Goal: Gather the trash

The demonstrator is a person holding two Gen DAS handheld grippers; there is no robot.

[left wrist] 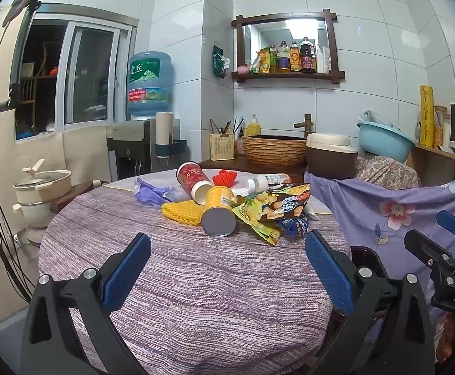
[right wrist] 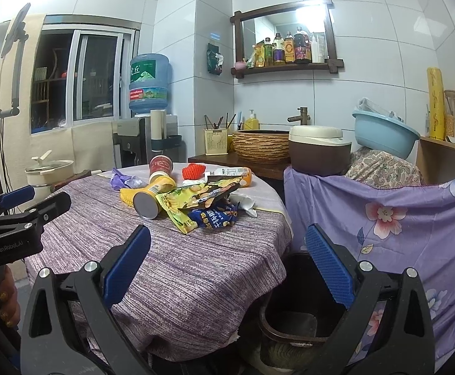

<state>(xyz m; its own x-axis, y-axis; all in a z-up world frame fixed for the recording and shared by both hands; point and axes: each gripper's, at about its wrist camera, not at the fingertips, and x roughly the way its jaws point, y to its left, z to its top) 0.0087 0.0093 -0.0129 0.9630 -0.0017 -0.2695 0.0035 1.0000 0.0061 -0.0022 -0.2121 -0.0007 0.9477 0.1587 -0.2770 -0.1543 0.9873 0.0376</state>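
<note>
A pile of trash lies at the far side of the round table [left wrist: 180, 281]: a yellow can [left wrist: 219, 214] on its side, a red can [left wrist: 193, 181], yellow foam net [left wrist: 180, 212], red foam net [left wrist: 224, 177], purple gloves [left wrist: 152, 192], snack bags [left wrist: 277, 206], a small bottle [left wrist: 268, 182]. My left gripper [left wrist: 227, 268] is open and empty over the table's near part. My right gripper [right wrist: 227, 265] is open and empty, above the table's right edge [right wrist: 277, 250] and a dark bin [right wrist: 293, 306] on the floor. The pile shows in the right wrist view, with the yellow can [right wrist: 152, 197] nearest.
A chair draped in purple flowered cloth [left wrist: 399, 212] stands right of the table. Behind are a rice cooker [left wrist: 330, 156], a woven basin [left wrist: 274, 150], a blue bowl [left wrist: 383, 142] and a water dispenser [left wrist: 133, 147]. A pot [left wrist: 41, 187] stands at the left.
</note>
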